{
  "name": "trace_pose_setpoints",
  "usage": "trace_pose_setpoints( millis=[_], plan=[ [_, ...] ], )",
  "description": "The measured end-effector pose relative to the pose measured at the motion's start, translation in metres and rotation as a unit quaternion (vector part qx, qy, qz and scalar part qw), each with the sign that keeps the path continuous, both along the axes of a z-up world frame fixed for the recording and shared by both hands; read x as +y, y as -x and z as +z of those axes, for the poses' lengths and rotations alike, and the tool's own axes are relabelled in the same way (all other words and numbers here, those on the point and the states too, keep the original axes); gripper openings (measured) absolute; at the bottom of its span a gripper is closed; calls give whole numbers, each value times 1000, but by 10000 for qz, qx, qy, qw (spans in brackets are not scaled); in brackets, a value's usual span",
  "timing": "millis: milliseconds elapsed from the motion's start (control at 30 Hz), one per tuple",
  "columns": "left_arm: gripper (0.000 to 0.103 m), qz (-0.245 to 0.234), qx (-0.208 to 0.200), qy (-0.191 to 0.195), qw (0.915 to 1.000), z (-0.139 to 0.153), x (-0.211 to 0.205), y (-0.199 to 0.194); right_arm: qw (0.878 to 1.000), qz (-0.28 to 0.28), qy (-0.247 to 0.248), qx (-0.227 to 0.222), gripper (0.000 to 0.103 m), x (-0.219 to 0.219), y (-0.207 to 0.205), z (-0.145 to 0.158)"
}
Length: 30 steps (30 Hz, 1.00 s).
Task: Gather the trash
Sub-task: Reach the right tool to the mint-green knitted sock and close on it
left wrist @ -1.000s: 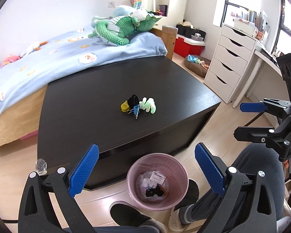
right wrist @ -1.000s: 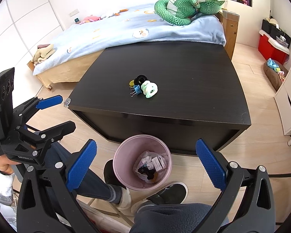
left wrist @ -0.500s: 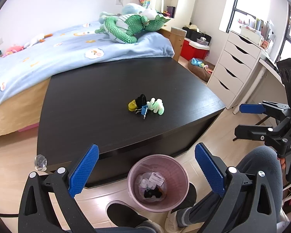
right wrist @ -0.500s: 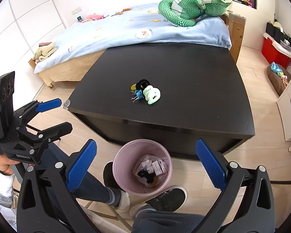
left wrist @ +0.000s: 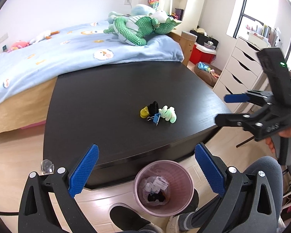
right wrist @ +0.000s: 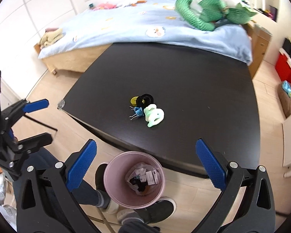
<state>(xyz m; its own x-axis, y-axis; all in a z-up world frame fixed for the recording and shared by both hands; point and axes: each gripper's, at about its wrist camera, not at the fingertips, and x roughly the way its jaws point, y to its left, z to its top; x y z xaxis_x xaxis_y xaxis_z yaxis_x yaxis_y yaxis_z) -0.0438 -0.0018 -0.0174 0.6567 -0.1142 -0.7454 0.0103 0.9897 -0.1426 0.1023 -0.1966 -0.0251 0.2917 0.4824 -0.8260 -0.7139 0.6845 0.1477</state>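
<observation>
Blue-padded left tongs [left wrist: 146, 171] and right tongs [right wrist: 146, 166] gape wide, empty, above a pink bin [left wrist: 163, 187]; trash pile [left wrist: 158, 112] at twelve o'clock on tabletop [left wrist: 106, 106]; lettering unreadable.

The heap inside the pink bin [left wrist: 163, 187] is too small to sort into items; the person's shoes [right wrist: 161, 208] sit partly behind it, and the green plush [right wrist: 207, 14] on the bed is motion-blurred
</observation>
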Motion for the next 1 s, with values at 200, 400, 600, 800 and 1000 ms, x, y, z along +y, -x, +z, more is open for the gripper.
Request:
trace_pose_setpoints(
  millis=[200,400,600,800,1000],
  plan=[
    [95,45,37,26,10000,-1,4,-3,9991,320,260,97,100,20,-26,-21],
    [95,47,78,23,10000,-3,6,-5,9969,565,527,161,100,38,-43,-42],
    [95,81,120,31,9999,-6,10,-5,9935,781,781,288,81,51,-55,-63],
    [95,152,188,132,9996,-9,17,-7,9916,927,848,306,69,58,-61,-73],
    [95,130,171,153,9997,-7,16,-9,9901,1031,901,308,59,64,-63,-78]
  ],
)
